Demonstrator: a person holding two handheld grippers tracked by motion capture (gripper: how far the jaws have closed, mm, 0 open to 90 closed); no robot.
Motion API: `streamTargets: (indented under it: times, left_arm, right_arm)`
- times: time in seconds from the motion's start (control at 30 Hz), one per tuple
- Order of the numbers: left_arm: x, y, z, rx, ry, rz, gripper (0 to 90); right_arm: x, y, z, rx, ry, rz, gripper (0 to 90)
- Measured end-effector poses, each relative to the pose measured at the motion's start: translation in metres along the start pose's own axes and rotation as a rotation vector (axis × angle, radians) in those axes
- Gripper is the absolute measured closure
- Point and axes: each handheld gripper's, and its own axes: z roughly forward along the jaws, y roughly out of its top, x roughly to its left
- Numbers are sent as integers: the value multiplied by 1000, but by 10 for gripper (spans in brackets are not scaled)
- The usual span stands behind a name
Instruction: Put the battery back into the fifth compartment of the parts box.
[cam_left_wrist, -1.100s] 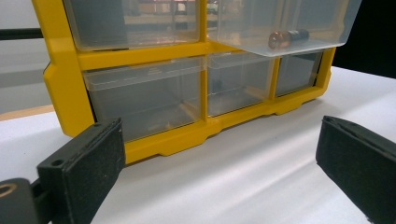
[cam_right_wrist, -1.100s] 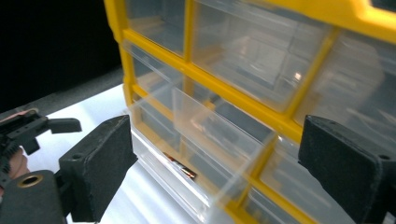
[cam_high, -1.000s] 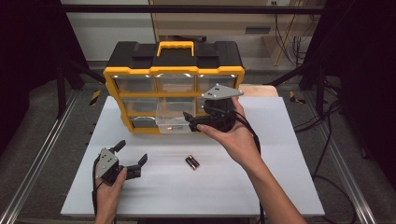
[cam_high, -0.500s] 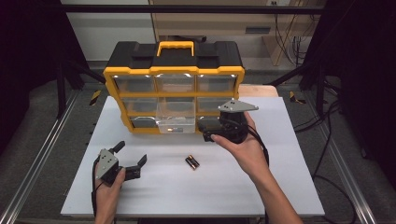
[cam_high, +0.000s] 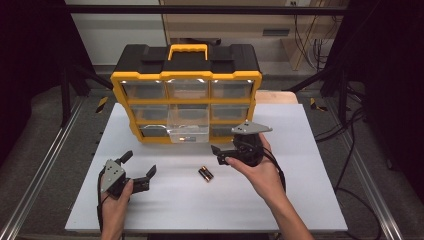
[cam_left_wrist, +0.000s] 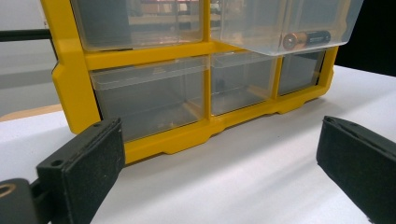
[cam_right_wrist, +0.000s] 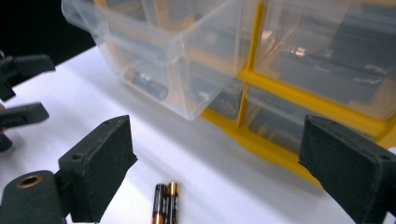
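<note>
A yellow and black drawer organizer (cam_high: 186, 80) stands at the back of the white table (cam_high: 310, 200). Its clear middle drawer (cam_high: 188, 127) is pulled out and holds one battery (cam_high: 186, 138), which shows in the left gripper view as the battery (cam_left_wrist: 306, 39) and in the right gripper view as the battery (cam_right_wrist: 145, 84). Two batteries (cam_high: 205, 173) lie side by side on the table in front; the same pair (cam_right_wrist: 164, 205) lies just ahead of my right jaws. My right gripper (cam_high: 216, 155) hovers open to the right of them. My left gripper (cam_high: 140, 163) rests open at the front left, empty.
The organizer's other clear drawers (cam_left_wrist: 149, 95) are pushed in. Metal rails (cam_high: 45, 165) run along both sides of the table, and cables (cam_high: 350, 150) lie on the floor to the right. Bare tabletop stretches to the front and right.
My right gripper has drawn back from the open drawer, toward the front right and lower over the table. The left gripper has stayed put.
</note>
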Motion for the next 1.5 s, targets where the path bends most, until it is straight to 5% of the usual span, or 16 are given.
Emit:
streamTargets:
  times: [0.83, 1.23, 1.5]
  left_arm:
    - [0, 1, 2, -1, -3, 8, 12]
    - [-1, 0, 3, 0, -7, 9, 12]
    - [-1, 0, 4, 0, -11, 10, 12]
  right_arm:
    - [13, -47, 31, 148, 18, -3, 225]
    - [24, -63, 52, 224, 41, 4, 429]
    - [28, -64, 62, 228, 32, 26, 557]
